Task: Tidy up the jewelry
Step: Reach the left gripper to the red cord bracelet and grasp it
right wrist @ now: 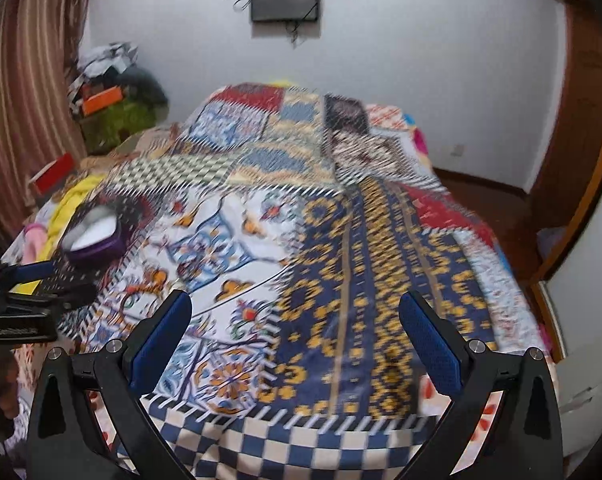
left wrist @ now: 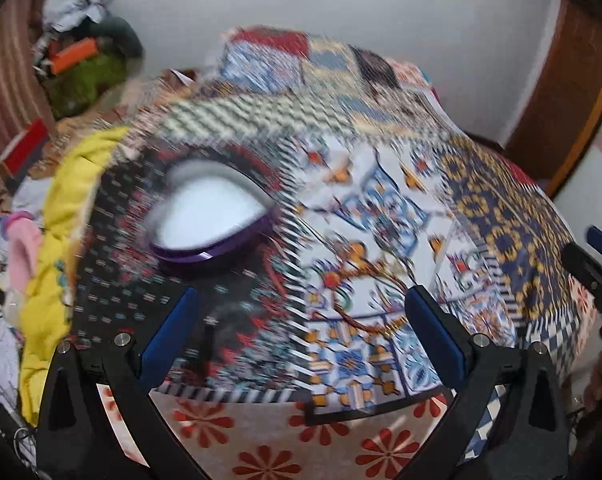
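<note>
A purple heart-shaped box [left wrist: 205,236] with a white inside lies open on the patterned bedspread, ahead and left of my left gripper [left wrist: 303,298]. That gripper is open and holds nothing. A thin golden-brown necklace loop [left wrist: 367,306] lies on the cloth close to the right fingertip; blur hides its detail. In the right wrist view the same box [right wrist: 101,240] sits far left, well away from my right gripper [right wrist: 295,302], which stands open and empty over the blue and yellow patch. The left gripper's tool [right wrist: 33,280] shows at that view's left edge.
A patchwork bedspread [right wrist: 341,220] covers the bed. A yellow blanket [left wrist: 61,220] and pink cloth [left wrist: 21,248] lie along its left side. Piled clothes [right wrist: 117,108] and a striped curtain [right wrist: 25,100] stand at the back left, a wooden door frame [right wrist: 581,160] on the right.
</note>
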Demonstrator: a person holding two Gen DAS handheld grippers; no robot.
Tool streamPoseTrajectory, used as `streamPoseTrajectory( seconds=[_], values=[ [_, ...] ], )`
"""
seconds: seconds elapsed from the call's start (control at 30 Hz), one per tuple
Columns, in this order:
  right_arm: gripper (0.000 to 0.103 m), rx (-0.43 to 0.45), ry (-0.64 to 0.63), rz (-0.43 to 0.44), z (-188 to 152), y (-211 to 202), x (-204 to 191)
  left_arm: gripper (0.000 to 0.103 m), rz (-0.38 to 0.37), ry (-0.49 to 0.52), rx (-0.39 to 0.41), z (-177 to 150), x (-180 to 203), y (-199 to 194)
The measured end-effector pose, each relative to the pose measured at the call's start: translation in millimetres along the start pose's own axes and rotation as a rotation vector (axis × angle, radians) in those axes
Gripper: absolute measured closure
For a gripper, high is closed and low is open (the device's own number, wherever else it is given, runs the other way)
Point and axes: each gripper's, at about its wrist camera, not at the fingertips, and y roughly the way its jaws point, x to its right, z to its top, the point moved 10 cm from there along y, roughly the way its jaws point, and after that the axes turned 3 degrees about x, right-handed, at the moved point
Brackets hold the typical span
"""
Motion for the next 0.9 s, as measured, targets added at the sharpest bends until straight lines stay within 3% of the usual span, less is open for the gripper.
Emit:
streamPoseTrajectory(
  seconds=[0.2, 0.37, 0.63, 0.7, 0.9],
  values=[
    [0.005, -0.058, -0.008, 0.070, -14, 16, -14, 0.000, -0.059, 0.068, -0.067, -14, 22, 21],
    [0.020, -0.117, 0.034, 0.155, -21, 27, -19, 0.014, -0.116, 0.103, -0.129, -24, 37, 34],
    [0.045, -0.185, 0.047, 0.261, -32, 33, -37, 0.018, -0.168, 0.108, -0.146, -25, 44, 47],
    [0.056, -0.220, 0.046, 0.294, -39, 39, -46, 0.020, -0.163, 0.112, -0.142, -26, 44, 49],
    [0.066, -0.279, 0.045, 0.323, -53, 49, -58, 0.032, -0.135, 0.151, -0.113, -28, 45, 48]
  ],
)
